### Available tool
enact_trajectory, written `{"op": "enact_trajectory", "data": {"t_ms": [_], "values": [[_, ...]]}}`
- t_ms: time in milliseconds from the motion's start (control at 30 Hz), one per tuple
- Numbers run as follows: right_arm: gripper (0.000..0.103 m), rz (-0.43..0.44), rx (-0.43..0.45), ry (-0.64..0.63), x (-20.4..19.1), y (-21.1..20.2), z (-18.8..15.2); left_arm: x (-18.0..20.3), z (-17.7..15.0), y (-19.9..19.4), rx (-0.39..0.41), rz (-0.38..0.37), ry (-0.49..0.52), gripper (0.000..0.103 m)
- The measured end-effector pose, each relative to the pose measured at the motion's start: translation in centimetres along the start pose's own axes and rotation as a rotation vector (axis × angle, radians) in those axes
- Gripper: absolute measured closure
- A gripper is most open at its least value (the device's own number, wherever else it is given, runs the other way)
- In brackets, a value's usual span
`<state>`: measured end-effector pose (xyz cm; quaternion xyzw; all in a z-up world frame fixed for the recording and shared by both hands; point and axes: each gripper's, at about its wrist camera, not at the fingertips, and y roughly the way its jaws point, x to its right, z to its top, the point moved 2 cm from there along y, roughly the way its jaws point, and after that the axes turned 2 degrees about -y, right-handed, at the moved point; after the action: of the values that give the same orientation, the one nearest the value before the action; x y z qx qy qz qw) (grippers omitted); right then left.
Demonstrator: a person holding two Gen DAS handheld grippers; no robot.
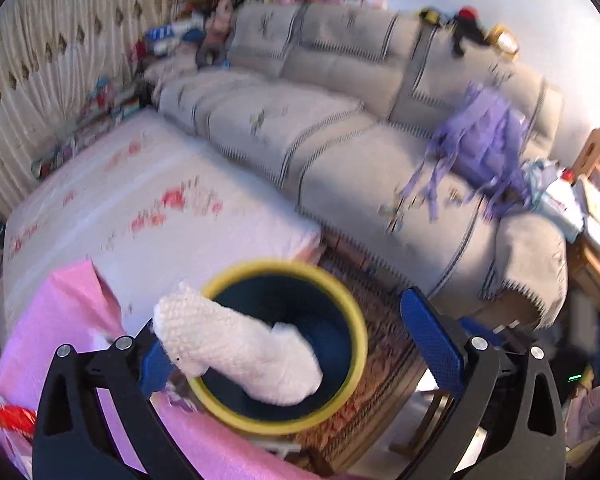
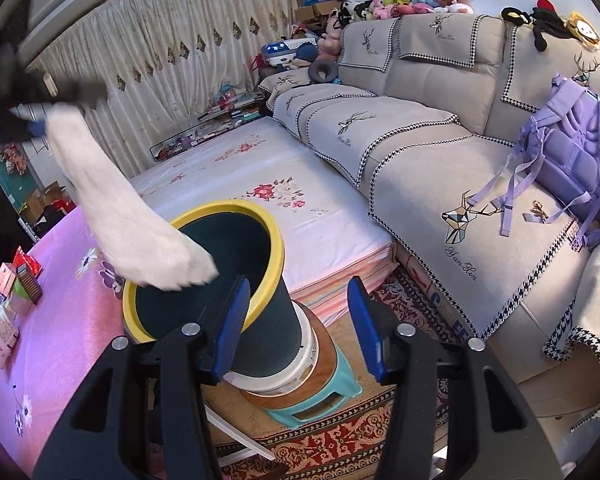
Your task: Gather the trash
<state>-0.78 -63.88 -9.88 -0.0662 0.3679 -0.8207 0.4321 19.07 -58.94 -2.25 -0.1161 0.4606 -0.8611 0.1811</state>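
Observation:
A dark bin with a yellow rim stands on a white tub on a teal stool. A long white wad of paper towel hangs slantwise over the bin's mouth, its lower end inside the rim. Its upper end lies against the left fingertip of my left gripper, whose jaws stand wide apart above the bin. In the right wrist view that gripper is a dark blur at the top left. My right gripper is open just in front of the bin, with nothing pressed between its pads.
A table with a pink flowered cloth stands left of the bin, with small packets on its left edge. Behind are a mattress with a floral sheet, a grey sofa with a purple backpack, and a patterned rug.

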Motion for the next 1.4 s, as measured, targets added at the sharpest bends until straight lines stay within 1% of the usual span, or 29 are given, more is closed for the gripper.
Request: {"op": "enact_trajectory", "data": {"t_ms": [67, 100, 133, 200, 300, 367, 467, 533, 600, 633, 700, 767, 833, 933, 1033, 1167, 1400], "values": [[0.054, 0.001, -0.002, 0.004, 0.6, 0.1, -0.2, -1.0, -1.0, 3.5, -0.121, -0.022, -0.050, 0.005], [0.054, 0.001, -0.003, 0.007, 0.8, 0.0, -0.3, -1.5, -1.5, 4.8, -0.165, -0.033, -0.080, 0.005], [0.054, -0.002, -0.004, 0.012, 1.1, 0.0, -0.4, -1.8, -1.8, 5.7, -0.198, -0.041, -0.108, 0.007], [0.054, -0.007, -0.005, 0.025, 1.8, -0.1, -0.5, -2.0, -1.9, 6.3, -0.217, -0.044, -0.122, 0.007], [0.054, -0.014, -0.005, 0.040, 2.4, 0.0, -0.6, -1.2, -1.2, 5.1, -0.180, -0.041, -0.096, 0.007], [0.054, -0.012, -0.003, 0.047, 2.6, 0.0, -0.6, -1.1, -1.0, 4.1, -0.169, -0.038, -0.073, 0.007], [0.054, 0.002, 0.002, 0.053, 2.6, -0.1, -0.7, -0.9, 0.0, 1.8, -0.122, -0.091, -0.094, 0.007], [0.054, 0.009, -0.002, 0.050, 2.6, -0.2, -0.8, -0.6, 0.4, 0.0, -0.071, -0.106, -0.096, 0.007], [0.054, 0.014, -0.003, 0.045, 2.4, -0.3, -0.8, -0.6, 0.4, -3.0, 0.008, -0.131, -0.107, 0.007], [0.054, 0.018, -0.004, 0.043, 2.3, -0.3, -0.8, -0.9, 0.2, -4.1, 0.042, -0.129, -0.116, 0.007], [0.054, 0.025, -0.006, 0.034, 1.8, -0.3, -0.9, -1.3, -0.4, -7.4, 0.151, -0.090, -0.131, 0.006], [0.054, 0.037, -0.008, 0.020, 1.1, -0.2, -0.9, -2.1, -2.0, -10.5, 0.243, -0.032, -0.137, 0.005], [0.054, 0.051, -0.013, 0.003, 0.3, 0.0, -1.0, -3.1, -3.7, -13.2, 0.307, 0.022, -0.153, 0.005], [0.054, 0.084, -0.023, -0.035, -1.8, 0.2, -1.0, -5.3, -7.8, -17.3, 0.386, 0.113, -0.203, 0.005], [0.054, 0.121, -0.028, -0.077, -4.3, 0.4, -1.0, -7.8, -12.2, -20.2, 0.443, 0.209, -0.265, 0.005], [0.053, 0.184, -0.035, -0.139, -8.4, 0.4, -0.9, -11.5, -19.7, -24.3, 0.503, 0.366, -0.365, 0.005], [0.053, 0.305, -0.045, -0.289, -17.7, 0.0, -1.2, -17.4, -32.2, -28.1, 0.528, 0.575, -0.565, 0.005]]}}
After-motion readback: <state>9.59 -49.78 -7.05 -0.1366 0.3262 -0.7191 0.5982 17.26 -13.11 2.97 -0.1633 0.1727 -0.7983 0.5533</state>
